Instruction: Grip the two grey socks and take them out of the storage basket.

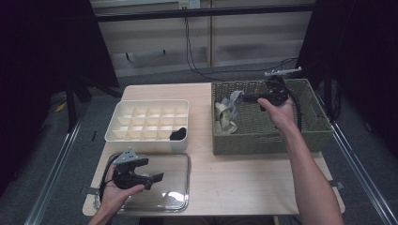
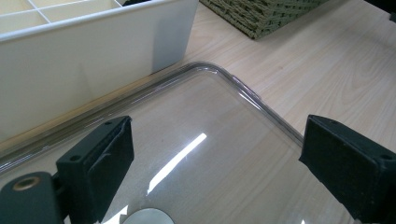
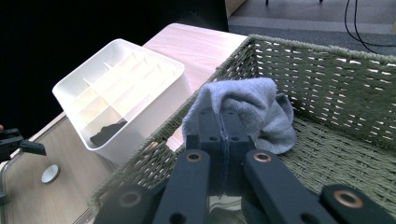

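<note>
My left gripper [image 1: 149, 169] hovers with jaws spread wide over the clear lid [image 1: 176, 183] on the tabletop [image 1: 234, 178], just before the white divided box [image 1: 149, 117]. My right gripper [image 3: 223, 122], jaws clamped, lifts a grey sock [image 3: 254, 105] inside the wicker basket [image 1: 263, 140].

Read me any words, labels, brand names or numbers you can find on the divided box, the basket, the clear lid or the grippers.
None can be read.
White divided box: plain, no print.
Woven basket: no tag or label.
Clear lid: bare, just a glare streak.
Left hand-held gripper and right hand-held gripper, shut on a grey cloth: black parts, no markings.
Wall outlet at the top of the high view: too small to read.
</note>
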`<state>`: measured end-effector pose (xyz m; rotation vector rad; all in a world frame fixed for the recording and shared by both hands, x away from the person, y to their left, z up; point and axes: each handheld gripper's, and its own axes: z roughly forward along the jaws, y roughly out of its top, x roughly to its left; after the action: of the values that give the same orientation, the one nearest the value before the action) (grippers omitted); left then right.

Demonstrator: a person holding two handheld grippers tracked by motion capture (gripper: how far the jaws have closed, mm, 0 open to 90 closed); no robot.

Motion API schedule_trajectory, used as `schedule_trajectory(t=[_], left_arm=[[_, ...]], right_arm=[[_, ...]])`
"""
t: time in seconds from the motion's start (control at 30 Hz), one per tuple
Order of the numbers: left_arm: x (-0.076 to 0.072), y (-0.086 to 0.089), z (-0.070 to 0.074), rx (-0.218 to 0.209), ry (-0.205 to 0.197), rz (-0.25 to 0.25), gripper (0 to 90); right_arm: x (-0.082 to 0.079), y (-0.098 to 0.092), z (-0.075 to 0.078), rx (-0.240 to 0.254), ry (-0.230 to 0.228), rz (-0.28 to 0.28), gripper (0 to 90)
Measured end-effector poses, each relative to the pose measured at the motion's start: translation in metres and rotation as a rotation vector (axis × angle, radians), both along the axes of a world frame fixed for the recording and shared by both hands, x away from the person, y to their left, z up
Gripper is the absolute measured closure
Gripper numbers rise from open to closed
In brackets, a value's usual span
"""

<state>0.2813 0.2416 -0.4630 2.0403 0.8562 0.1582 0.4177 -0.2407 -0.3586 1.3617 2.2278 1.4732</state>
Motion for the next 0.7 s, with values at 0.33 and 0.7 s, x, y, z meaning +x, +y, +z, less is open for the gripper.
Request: schedule_trajectory(t=[0.33, 0.7], left_arm=[[-0.001, 0.000, 0.001, 0.004, -0.005, -0.004, 9.2], [-0.001, -0.001, 0.000, 0.011, -0.005, -0.002, 9.0]], right_arm=[[-0.012, 0.002, 0.009, 0.014, -0.023, 0.016, 89.9], [-0.027, 0.009, 0.019, 0.037, -0.063, 0.036, 90.0]])
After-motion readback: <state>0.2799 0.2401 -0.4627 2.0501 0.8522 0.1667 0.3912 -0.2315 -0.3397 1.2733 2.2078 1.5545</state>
